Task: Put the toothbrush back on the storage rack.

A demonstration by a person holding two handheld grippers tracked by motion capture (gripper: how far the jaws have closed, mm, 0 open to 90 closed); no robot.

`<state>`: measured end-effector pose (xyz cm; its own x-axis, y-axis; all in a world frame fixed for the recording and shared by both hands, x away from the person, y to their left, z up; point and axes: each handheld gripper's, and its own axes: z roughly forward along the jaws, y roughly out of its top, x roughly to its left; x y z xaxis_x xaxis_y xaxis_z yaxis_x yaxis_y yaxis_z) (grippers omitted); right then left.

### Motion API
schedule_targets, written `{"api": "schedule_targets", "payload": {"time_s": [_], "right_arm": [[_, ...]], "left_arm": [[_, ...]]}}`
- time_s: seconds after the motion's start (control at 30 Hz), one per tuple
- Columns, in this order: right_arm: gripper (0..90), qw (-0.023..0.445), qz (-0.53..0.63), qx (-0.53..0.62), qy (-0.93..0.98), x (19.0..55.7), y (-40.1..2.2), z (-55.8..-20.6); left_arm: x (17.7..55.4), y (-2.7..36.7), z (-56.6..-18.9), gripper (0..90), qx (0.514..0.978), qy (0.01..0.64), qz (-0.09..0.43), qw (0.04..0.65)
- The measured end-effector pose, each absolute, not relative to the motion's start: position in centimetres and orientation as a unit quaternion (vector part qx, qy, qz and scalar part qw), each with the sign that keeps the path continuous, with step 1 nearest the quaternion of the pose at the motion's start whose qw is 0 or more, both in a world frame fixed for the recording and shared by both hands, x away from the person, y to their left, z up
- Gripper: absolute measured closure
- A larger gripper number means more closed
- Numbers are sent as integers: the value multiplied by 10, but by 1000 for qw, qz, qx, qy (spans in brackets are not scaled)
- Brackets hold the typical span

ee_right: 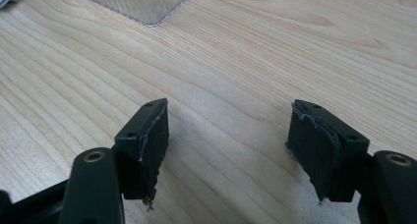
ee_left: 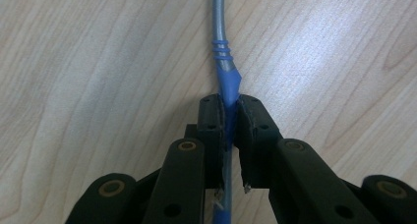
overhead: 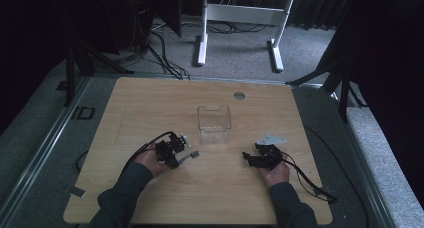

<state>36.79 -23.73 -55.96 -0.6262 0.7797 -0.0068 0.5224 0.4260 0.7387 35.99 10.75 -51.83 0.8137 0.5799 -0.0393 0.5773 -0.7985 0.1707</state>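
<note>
In the left gripper view, a thin grey rod with a blue sleeve (ee_left: 226, 79) lies on the wooden table (overhead: 150, 103), running straight away from the camera. My left gripper (ee_left: 229, 104) is shut on the blue part, both pads pressed against it. From above, the left gripper (overhead: 176, 150) sits left of centre, and the rod's grey end (overhead: 192, 155) sticks out to its right. My right gripper (ee_right: 228, 108) is open just above bare wood with nothing between its pads. In the high view the right gripper (overhead: 251, 159) is right of centre and points left.
A clear plastic box (overhead: 214, 123) stands open-topped at the table's middle, just beyond both grippers; its corner (ee_right: 142, 5) shows ahead of the right gripper. A round grommet hole (overhead: 239, 95) sits near the far edge. Cables trail from both grippers toward the near edge.
</note>
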Motion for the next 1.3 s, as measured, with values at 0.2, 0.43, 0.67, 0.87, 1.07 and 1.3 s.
{"api": "schedule_targets", "payload": {"time_s": [0.2,0.43,0.67,0.87,1.07,1.3], "right_arm": [[313,177,363,394,826,368,-237,-560],[313,177,363,394,825,368,-237,-560],[313,177,363,394,825,368,-237,-560],[313,177,363,394,826,368,-237,-560],[313,177,363,394,825,368,-237,-560],[313,177,363,394,826,368,-237,-560]], "left_arm": [[362,104,-518,811,952,296,-5,74],[362,103,-518,820,954,292,-6,72],[364,107,-513,825,950,300,-1,83],[363,112,-505,825,946,308,8,97],[360,114,-500,825,944,312,19,108],[360,119,-496,825,941,318,25,118]]}}
